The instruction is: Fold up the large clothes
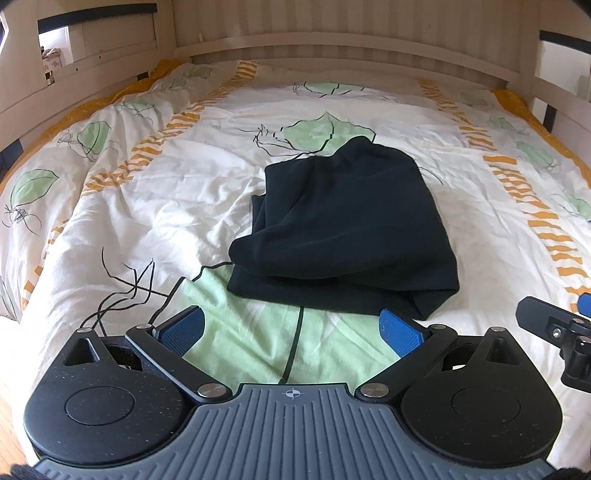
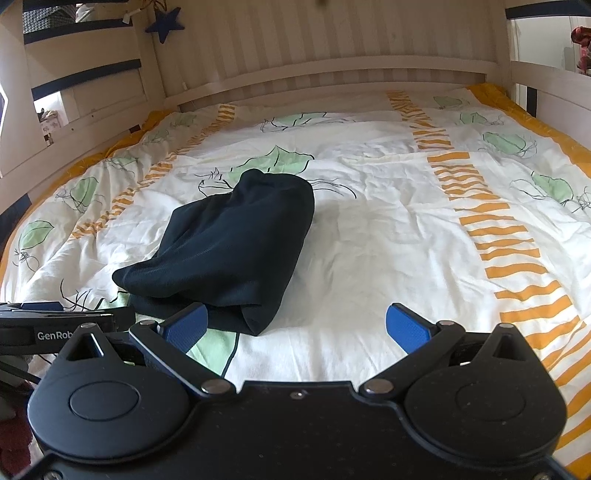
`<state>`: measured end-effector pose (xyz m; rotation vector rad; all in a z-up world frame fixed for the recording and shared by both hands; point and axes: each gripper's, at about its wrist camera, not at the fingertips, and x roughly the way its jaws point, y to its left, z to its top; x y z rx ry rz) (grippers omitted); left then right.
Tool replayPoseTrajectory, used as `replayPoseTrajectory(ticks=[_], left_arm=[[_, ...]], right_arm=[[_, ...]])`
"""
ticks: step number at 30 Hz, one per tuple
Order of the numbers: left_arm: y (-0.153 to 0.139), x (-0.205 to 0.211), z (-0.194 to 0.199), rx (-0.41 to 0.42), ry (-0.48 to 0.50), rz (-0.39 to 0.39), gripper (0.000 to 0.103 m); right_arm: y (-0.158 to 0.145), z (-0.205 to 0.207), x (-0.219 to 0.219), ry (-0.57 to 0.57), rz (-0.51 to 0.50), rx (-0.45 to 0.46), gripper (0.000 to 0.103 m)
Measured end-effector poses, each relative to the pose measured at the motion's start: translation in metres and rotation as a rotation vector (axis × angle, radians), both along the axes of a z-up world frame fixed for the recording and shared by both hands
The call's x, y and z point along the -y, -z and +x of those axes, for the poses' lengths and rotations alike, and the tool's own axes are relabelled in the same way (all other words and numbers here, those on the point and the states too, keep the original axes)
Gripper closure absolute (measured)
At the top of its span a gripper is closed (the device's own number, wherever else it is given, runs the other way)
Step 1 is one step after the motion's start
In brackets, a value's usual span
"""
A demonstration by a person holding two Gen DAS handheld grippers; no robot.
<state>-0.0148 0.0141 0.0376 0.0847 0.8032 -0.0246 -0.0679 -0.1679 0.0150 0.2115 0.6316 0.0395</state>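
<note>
A dark navy garment [image 1: 343, 225] lies folded in a compact bundle on the bed's duvet [image 1: 147, 206]. It also shows in the right wrist view [image 2: 229, 251], left of centre. My left gripper [image 1: 291, 328] is open and empty, just short of the bundle's near edge. My right gripper [image 2: 297, 326] is open and empty, with its left blue pad [image 2: 184, 328] close to the bundle's near right corner. The right gripper's tip shows at the right edge of the left wrist view [image 1: 554, 325], and the left gripper shows at the left edge of the right wrist view [image 2: 55, 325].
The duvet is white with green leaves and orange stripes [image 2: 498, 236]. A pale wooden bed frame [image 1: 332, 44] rails in the far end and both sides. A blue star [image 2: 164, 22] hangs at the upper left.
</note>
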Motion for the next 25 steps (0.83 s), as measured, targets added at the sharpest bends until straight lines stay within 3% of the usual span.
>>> replayPoseTrajectory(ticks=[25], left_arm=[[0.0091,0.0004,0.0020,-0.023,0.007,0.011,0.001]], right_arm=[[0.0095,0.0030,-0.0021,-0.006,0.020,-0.040,0.001]])
